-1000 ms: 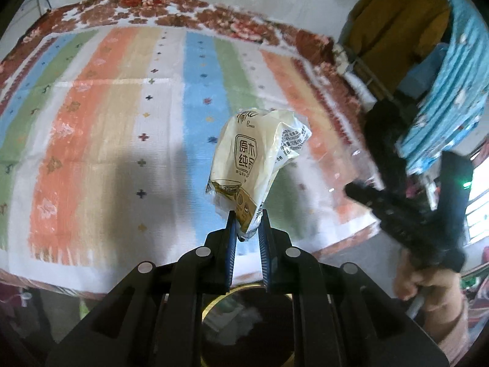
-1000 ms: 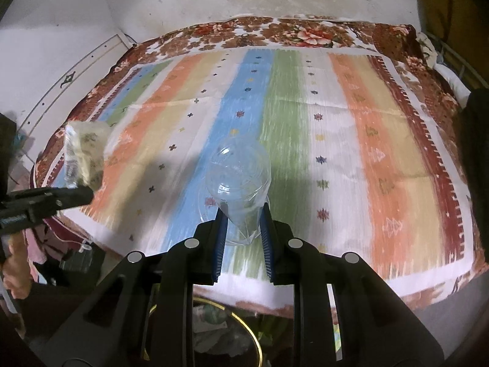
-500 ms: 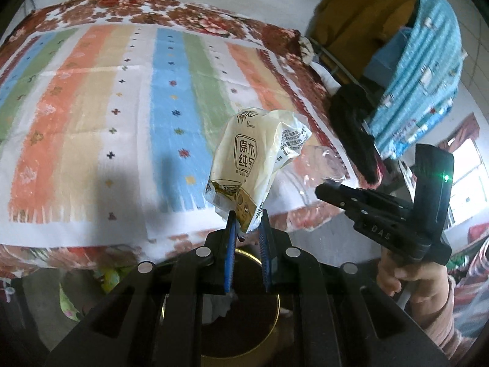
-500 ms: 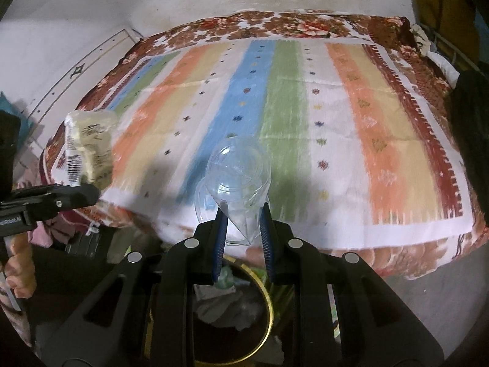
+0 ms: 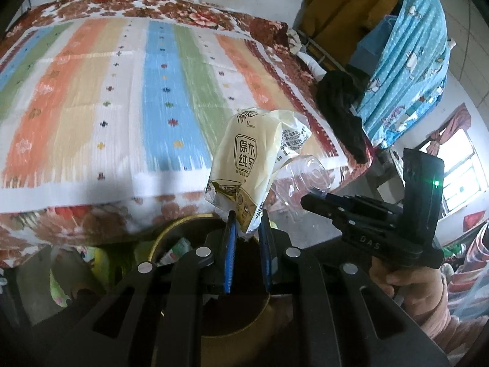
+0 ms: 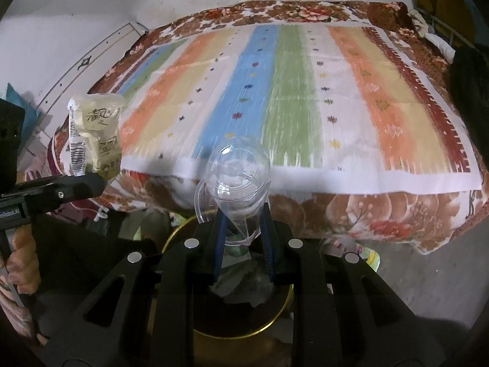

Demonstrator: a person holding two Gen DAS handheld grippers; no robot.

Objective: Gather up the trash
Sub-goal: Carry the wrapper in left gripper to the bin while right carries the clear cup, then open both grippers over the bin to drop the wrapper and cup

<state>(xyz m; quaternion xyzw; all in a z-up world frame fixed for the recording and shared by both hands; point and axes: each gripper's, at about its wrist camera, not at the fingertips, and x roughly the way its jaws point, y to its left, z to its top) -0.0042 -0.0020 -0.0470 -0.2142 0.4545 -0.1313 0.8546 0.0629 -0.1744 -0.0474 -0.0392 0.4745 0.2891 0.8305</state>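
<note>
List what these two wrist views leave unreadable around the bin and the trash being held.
- Bin contents: left wrist view, covered by the left gripper body.
- Yellow wrapper lower end: hidden between the fingers.
- Clear plastic piece: right wrist view, shape unclear, see-through.
- Bin's base: both views, hidden by the gripper bodies.

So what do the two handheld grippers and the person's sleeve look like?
Both are black. The left gripper and the right gripper have blue-padded jaws and silver bolt heads. The right gripper's body shows a green light and the letters "DAS". The sleeve is pink.
</note>
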